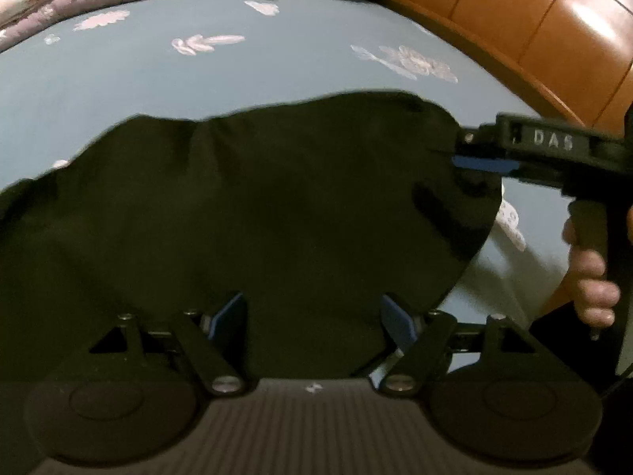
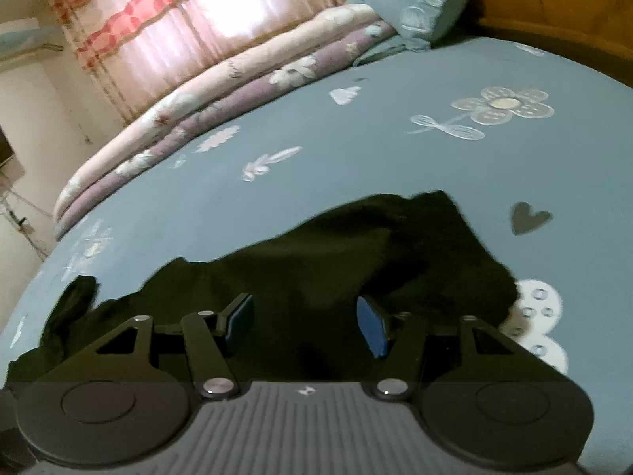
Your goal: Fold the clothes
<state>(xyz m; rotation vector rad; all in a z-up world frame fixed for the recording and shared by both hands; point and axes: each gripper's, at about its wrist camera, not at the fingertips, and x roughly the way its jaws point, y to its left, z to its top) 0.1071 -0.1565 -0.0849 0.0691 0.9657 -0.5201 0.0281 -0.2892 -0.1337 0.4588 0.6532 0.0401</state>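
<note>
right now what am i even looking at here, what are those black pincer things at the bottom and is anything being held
Each picture comes from a camera mounted on a hand-held gripper, looking forward along its two fingers. The left hand-held gripper and the right hand-held gripper are the black pincers with blue pads. In the left view the right one also shows from the side, with the person's hand on its handle. A black garment lies crumpled on a blue flowered bedsheet; a folded quilt and a pillow lie at the far edge. Both sets of jaws stand open over the garment; nothing appears to be gripped.
</note>
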